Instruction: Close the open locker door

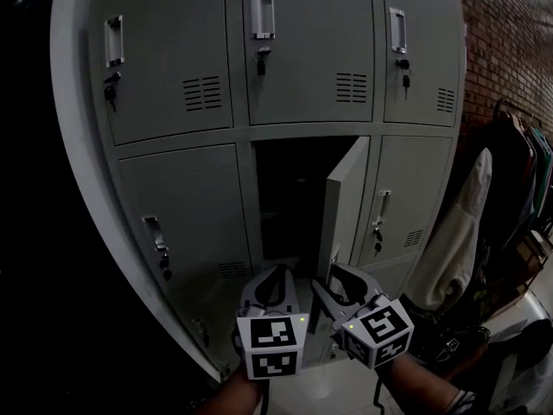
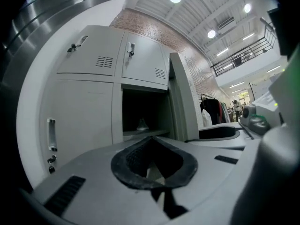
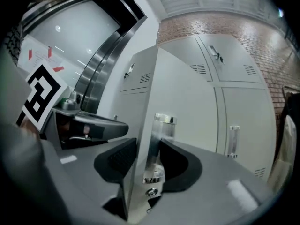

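Observation:
A grey locker bank (image 1: 199, 76) fills the head view, and its lower middle door (image 1: 346, 199) stands ajar, hinged on the right, with the dark compartment (image 1: 289, 197) beside it. My right gripper (image 1: 333, 279) reaches the door's free edge low down. In the right gripper view the door panel (image 3: 143, 102) and its metal handle (image 3: 157, 144) stand between the jaws of the right gripper (image 3: 145, 158), with one pad on each side touching them. My left gripper (image 1: 275, 277) hovers just left of it, shut and holding nothing. The left gripper view shows the left gripper (image 2: 152, 161) below the open compartment (image 2: 140, 111).
The neighbouring locker doors are shut, some with keys in the locks (image 1: 111, 89). A small pale object (image 2: 142, 124) lies inside the open compartment. Coats hang on a rack (image 1: 462, 223) at the right, before a brick wall (image 1: 510, 33). A dark wall (image 1: 34, 232) borders the left.

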Available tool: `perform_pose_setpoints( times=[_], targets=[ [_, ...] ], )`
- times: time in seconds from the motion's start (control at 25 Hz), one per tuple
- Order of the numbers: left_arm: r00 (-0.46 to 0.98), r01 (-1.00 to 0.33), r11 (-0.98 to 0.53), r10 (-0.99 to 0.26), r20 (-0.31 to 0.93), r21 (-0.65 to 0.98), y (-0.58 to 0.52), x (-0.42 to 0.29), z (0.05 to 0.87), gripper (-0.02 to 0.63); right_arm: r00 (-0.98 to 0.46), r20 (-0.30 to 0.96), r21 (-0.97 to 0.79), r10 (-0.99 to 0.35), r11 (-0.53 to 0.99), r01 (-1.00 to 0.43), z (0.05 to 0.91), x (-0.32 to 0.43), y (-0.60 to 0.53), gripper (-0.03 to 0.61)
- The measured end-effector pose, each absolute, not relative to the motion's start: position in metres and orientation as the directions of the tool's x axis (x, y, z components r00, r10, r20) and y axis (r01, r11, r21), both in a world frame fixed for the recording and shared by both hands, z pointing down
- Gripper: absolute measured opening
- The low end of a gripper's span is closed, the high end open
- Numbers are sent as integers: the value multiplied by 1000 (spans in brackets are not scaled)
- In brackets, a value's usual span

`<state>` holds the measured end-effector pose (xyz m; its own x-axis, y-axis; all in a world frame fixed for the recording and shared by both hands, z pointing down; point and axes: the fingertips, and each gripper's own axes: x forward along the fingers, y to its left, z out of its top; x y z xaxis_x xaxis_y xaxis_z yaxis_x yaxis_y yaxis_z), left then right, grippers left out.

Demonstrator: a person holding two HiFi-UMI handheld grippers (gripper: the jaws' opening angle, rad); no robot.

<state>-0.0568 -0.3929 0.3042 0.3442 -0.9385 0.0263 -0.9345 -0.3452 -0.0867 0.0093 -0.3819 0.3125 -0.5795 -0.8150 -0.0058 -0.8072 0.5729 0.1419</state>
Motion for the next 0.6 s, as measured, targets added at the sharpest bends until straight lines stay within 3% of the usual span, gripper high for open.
perform_pose_setpoints(
  times=[0.6],
  targets=[
    [261, -963, -262, -965, 30, -57, -479, -153, 312, 5, -550, -3, 178, -835, 541, -822, 317, -81, -487, 135]
  ],
)
